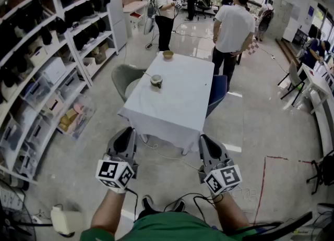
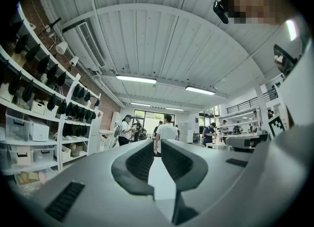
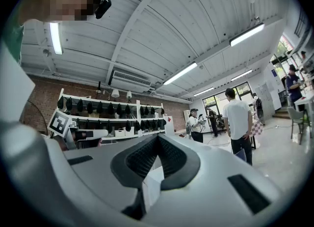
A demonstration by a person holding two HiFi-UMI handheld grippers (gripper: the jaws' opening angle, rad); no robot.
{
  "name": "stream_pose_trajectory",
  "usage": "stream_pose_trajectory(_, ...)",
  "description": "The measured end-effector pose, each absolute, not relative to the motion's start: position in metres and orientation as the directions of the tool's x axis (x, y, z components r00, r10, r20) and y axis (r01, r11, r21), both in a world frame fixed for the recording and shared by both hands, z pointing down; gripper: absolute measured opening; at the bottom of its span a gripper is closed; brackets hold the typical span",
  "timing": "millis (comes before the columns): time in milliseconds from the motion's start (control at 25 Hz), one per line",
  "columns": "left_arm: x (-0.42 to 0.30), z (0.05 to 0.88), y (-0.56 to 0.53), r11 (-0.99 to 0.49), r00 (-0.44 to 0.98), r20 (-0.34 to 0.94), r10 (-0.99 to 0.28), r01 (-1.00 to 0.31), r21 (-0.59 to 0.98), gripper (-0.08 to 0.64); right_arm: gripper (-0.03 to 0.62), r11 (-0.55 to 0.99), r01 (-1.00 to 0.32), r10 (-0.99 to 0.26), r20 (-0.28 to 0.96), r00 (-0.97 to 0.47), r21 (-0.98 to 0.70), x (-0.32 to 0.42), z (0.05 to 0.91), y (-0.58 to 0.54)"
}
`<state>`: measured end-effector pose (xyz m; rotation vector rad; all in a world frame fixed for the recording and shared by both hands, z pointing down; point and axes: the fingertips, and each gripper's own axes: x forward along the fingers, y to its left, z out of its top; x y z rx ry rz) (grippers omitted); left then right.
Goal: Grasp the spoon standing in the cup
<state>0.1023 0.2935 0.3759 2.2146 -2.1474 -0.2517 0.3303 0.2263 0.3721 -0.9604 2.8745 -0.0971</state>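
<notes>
A small dark cup stands on the left part of the table's white cloth, and a thin spoon leans out of it to the left. Both grippers are well short of the table, held low and side by side. Only a narrow gap separates the jaws of my left gripper, and nothing is in it. My right gripper is shut and empty, its tips touching. Neither gripper view shows the cup.
A bowl sits at the table's far end. A grey chair stands left of the table and a blue chair to its right. Shelving lines the left wall. A person in a white shirt stands behind the table.
</notes>
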Motion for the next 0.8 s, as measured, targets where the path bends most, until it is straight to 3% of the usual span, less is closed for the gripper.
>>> stream_pose_trajectory(800,-0.054,0.386,0.338,-0.088,0.061,-0.128,-0.990,-0.971,0.222,0.059,0.023,0.725,-0.686,-0.689,-0.058,-0.722,-0.067,0.206,0.367,0.283)
